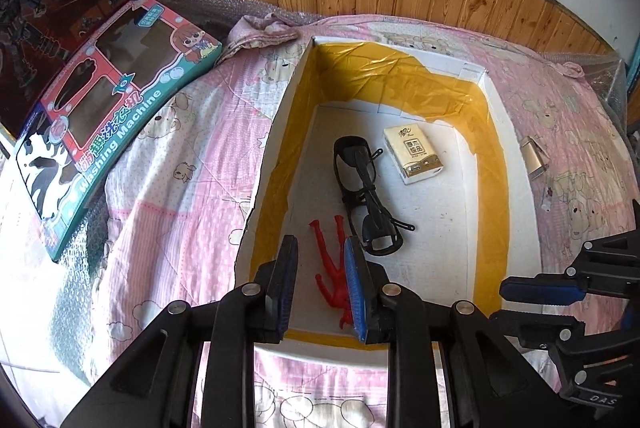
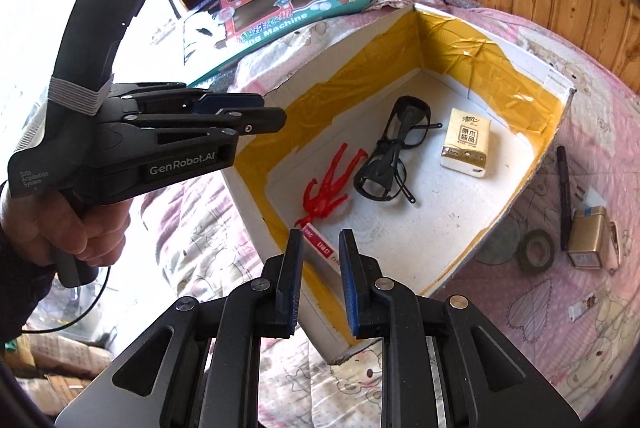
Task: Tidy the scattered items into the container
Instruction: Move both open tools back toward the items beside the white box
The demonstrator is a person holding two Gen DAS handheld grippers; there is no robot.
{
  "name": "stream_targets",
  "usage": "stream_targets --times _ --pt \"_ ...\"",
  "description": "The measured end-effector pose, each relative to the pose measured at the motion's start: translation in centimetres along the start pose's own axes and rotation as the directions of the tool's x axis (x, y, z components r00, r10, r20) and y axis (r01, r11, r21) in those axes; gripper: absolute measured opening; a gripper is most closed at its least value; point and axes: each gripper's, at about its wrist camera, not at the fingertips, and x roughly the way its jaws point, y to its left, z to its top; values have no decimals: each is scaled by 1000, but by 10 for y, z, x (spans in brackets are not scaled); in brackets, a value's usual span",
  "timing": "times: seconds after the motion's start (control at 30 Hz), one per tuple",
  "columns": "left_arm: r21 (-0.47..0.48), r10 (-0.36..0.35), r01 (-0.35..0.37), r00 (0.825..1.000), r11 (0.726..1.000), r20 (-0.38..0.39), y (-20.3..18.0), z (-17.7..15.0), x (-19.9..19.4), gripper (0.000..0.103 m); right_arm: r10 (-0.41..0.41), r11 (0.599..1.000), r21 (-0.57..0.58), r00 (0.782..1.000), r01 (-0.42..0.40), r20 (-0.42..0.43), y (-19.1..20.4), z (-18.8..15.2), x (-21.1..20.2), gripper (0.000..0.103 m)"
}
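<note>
Both grippers, left point(image 1: 320, 268) and right point(image 2: 318, 268), are being held open and empty above a white box point(image 2: 400, 252) already containing a red figure point(image 2: 326, 187), glasses point(image 2: 384, 163) and tissues point(image 2: 466, 143), while a pen point(image 2: 564, 195) is lying outside on the blanket point(image 2: 560, 308).
</note>
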Motion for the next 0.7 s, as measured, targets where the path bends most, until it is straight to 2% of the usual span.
stream_targets --times 0.37,0.7 --pt "3 -25 25 997 1000 79 -35 -12 -53 26 0 997 81 995 -8 99 -6 -33 -47 22" --pt "13 -64 62 989 998 137 -69 -31 -94 26 6 987 158 975 -42 222 -1 -72 -90 23"
